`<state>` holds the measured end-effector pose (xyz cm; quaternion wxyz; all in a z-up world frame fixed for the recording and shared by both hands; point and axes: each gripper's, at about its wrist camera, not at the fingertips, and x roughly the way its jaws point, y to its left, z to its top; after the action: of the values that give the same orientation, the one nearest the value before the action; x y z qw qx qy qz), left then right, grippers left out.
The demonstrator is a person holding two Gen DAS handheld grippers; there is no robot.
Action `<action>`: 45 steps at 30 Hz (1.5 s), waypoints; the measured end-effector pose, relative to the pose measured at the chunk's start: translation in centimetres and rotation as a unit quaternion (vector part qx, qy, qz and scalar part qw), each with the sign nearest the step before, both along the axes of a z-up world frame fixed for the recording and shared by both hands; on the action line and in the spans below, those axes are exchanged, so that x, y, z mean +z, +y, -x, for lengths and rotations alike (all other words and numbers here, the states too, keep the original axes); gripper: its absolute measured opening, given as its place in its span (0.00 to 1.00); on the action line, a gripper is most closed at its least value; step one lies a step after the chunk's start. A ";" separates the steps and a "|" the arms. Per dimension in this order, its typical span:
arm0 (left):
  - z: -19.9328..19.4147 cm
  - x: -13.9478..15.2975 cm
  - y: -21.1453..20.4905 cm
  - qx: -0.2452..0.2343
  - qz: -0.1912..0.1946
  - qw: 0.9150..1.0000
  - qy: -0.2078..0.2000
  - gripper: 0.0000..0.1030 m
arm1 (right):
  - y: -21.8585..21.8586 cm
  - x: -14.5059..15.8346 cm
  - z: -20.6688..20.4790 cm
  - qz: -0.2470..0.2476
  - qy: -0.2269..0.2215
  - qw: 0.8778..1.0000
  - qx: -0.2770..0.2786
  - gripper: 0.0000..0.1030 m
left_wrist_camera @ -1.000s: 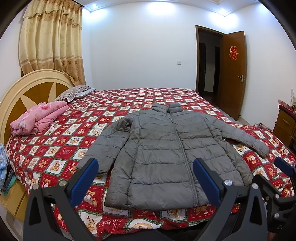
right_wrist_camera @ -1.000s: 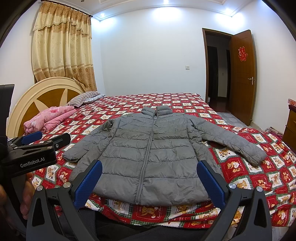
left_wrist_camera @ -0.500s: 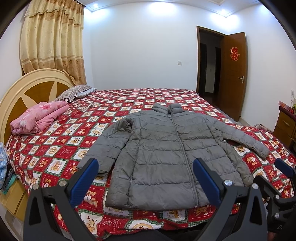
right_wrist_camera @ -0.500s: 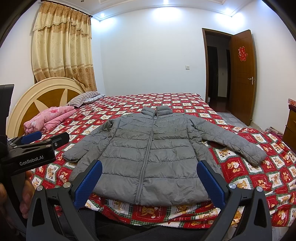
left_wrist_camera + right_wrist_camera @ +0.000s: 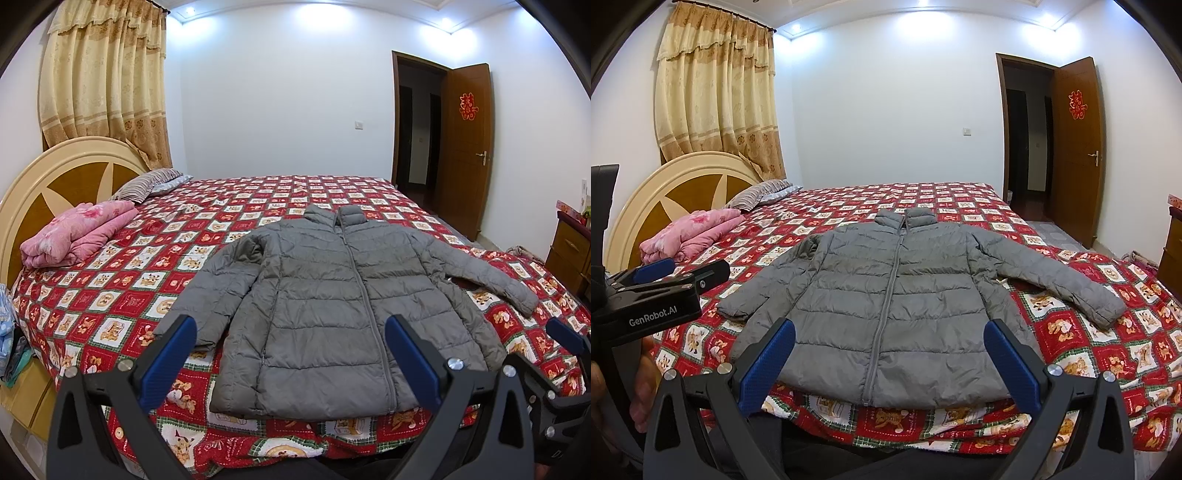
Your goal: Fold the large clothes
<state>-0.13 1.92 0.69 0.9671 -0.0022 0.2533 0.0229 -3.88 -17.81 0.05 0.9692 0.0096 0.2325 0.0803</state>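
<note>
Nearest the lens, the left tongs [image 5: 291, 363] are standing spread wide with nothing between their blue pads [image 5: 168, 360], hovering short of the bed's near edge. Beside them, the right tongs [image 5: 888, 365] are likewise gaping wide and holding nothing, their blue pads [image 5: 766, 365] framing the jacket's hem. A bare hand [image 5: 642, 384] is gripping the handle of the left tongs, seen at the left edge of the right wrist view.

Just ahead of both tongs, the grey puffer jacket [image 5: 343, 314] is lying flat on the bed [image 5: 110, 295], front up, zipped, collar pointing away and hem nearest the tongs. Its left-side sleeve [image 5: 218, 291] is angling down toward the left tongs' left pad, the cuff resting just beyond it. Its other sleeve [image 5: 1060, 277] is stretching out to the right, well apart from the right tongs' right pad. A red patterned bedspread is covering the whole bed beneath the jacket.

Farther off to the left of the tongs, a folded pink blanket [image 5: 77, 234] is sitting against the rounded headboard [image 5: 55, 173], with a striped pillow [image 5: 144, 184] lying beyond it. Behind those, yellow curtains [image 5: 107, 81] are hanging. Far ahead and to the right of the tongs, a brown door [image 5: 467, 147] is standing open against the white wall, bearing a red paper ornament.
</note>
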 end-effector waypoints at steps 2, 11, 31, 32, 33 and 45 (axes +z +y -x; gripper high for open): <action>-0.1 0.0 0.2 -0.001 0.001 1.000 0.002 1.00 | -0.1 -0.1 -0.1 0.000 0.001 1.000 0.001 0.99; -0.9 -1.0 -0.1 -0.001 0.018 1.000 0.023 1.00 | -0.5 -0.3 -0.6 -0.006 0.002 1.000 0.001 0.99; -18.7 -8.9 -3.7 -0.003 -0.044 0.997 0.064 1.00 | -26.7 -11.2 -16.6 -0.133 0.145 0.935 -0.294 0.88; -19.5 -9.2 -3.7 0.002 -0.050 0.997 0.066 1.00 | -28.4 -11.4 -17.1 -0.144 0.147 0.928 -0.312 0.87; -20.2 -9.5 -3.6 0.006 -0.053 0.996 0.069 1.00 | -29.5 -11.4 -17.3 -0.150 0.148 0.923 -0.322 0.86; -26.7 -12.7 -2.5 0.043 -0.065 0.989 0.123 1.00 | -34.8 -13.2 -21.7 -0.169 0.182 0.897 -0.366 0.50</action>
<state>26.57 -0.55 -12.02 0.9248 0.0528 0.3682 0.0807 17.86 -52.64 -13.19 0.8547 0.2722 0.3678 -0.2450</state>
